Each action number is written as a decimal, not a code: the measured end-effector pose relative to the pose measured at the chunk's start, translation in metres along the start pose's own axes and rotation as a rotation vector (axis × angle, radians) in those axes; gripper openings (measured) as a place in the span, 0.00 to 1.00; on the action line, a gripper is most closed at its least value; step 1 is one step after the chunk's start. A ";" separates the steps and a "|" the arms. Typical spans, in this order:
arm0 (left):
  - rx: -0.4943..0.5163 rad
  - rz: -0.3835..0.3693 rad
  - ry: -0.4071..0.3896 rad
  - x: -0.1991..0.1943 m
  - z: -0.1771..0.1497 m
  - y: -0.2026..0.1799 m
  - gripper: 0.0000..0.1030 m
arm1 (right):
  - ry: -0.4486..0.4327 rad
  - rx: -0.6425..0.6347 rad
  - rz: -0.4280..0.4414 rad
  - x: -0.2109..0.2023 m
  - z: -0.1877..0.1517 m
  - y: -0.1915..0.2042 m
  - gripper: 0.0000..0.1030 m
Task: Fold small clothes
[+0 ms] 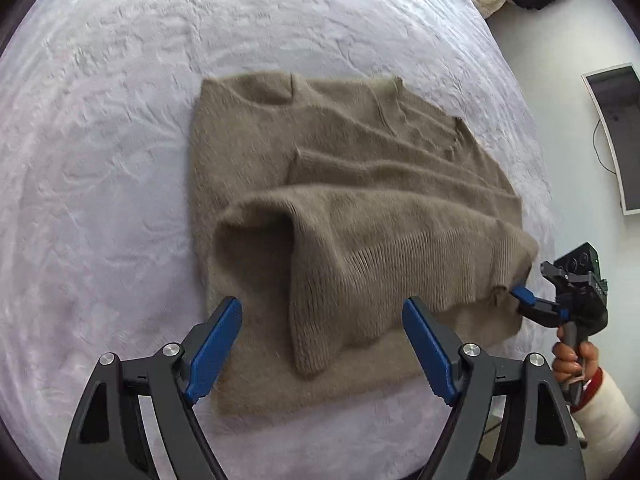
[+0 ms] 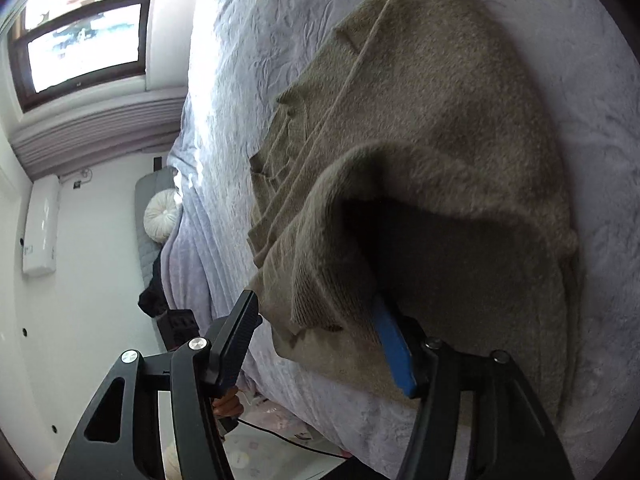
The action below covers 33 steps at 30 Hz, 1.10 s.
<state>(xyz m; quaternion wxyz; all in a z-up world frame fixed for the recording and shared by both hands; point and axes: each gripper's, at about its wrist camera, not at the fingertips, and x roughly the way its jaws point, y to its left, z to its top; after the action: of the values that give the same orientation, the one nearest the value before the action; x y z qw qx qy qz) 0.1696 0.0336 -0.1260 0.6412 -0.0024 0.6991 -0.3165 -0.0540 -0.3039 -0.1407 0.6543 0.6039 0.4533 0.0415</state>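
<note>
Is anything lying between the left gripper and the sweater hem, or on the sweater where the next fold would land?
Nothing visible. The left gripper hangs open right over the folded-up hem of the sweater, with only air between. The sweater's upper surface is bare. The right gripper sits open at the right hem corner, fabric draped over one finger.

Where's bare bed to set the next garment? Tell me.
Free: the wide bedspread left of the sweater, and the strip beyond its collar. Crowded: the sweater's right edge, where the right gripper works by the bed's edge.
</note>
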 end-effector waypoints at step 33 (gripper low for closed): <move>0.049 0.190 -0.216 -0.022 0.077 -0.034 0.66 | -0.193 -0.325 -0.458 -0.021 0.097 0.077 0.61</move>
<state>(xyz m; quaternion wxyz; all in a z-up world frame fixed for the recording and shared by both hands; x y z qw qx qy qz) 0.2287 -0.0183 -0.0895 0.7398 0.0453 0.6150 -0.2690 0.0340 -0.3695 -0.0792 0.7748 0.3744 0.5009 -0.0930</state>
